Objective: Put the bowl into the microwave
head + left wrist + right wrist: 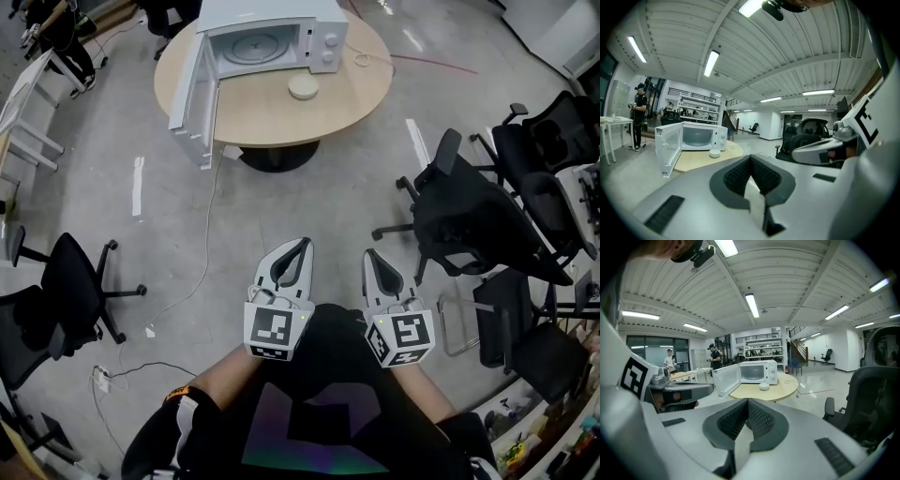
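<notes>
A small white bowl (pixel 302 87) sits on the round wooden table (pixel 356 89), just in front of the white microwave (pixel 272 37). The microwave's door (pixel 195 108) hangs wide open to the left and its cavity is empty. Both gripper views show the bowl (pixel 714 153) (pixel 764 386) and the microwave (pixel 698 136) (pixel 757 372) far ahead. My left gripper (pixel 301 246) and right gripper (pixel 369 254) are held side by side close to my body, well short of the table. Each has its jaws closed together at the tip with nothing between them.
Black office chairs stand at the right (pixel 483 220) and at the left (pixel 66 291). A white cable (pixel 192 281) trails over the grey floor from the table. A person (pixel 638 117) stands by a desk far behind the microwave.
</notes>
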`<control>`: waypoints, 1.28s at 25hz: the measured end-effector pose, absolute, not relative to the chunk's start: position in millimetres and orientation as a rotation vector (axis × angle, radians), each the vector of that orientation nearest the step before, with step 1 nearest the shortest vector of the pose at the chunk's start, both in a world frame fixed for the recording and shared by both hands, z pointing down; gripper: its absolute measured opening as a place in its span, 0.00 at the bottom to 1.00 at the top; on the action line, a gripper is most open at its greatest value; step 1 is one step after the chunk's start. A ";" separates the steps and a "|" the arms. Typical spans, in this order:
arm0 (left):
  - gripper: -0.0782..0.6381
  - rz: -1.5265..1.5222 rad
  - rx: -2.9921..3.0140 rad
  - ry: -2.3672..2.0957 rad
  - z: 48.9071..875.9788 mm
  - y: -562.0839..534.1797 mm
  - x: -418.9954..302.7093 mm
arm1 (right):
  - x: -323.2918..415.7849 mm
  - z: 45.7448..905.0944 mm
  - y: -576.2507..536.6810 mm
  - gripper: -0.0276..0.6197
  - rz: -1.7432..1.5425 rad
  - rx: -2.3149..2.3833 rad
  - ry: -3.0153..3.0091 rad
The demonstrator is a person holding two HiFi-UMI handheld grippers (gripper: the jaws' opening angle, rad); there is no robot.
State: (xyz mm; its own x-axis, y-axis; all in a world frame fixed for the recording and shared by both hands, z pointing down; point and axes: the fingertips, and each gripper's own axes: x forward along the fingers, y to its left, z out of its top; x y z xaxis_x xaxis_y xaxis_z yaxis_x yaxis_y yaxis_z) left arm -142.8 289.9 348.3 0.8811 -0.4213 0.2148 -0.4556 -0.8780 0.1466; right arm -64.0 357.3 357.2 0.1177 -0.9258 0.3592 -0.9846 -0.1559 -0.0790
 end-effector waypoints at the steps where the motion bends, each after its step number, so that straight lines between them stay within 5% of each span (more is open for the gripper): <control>1: 0.17 0.255 2.859 -0.673 347.5 286.2 -143.6 | -64.9 355.7 353.5 0.07 0.484 2.211 -1.918; 20: 0.17 0.279 2.791 -0.952 350.7 228.4 -153.9 | -64.0 368.0 279.4 0.07 0.499 2.012 -2.124; 32: 0.17 0.360 2.732 -1.108 356.0 198.7 -99.4 | -5.4 374.0 237.4 0.07 0.539 1.887 -2.247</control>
State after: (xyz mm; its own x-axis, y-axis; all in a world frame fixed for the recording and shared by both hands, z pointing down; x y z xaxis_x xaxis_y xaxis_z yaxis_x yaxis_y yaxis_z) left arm -99.4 198.7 356.0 0.6943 -0.6608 0.2850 -0.7022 -0.7088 0.0671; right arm -5.4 237.4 374.0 -0.1924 -0.9183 0.3461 -0.9754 0.1402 -0.1703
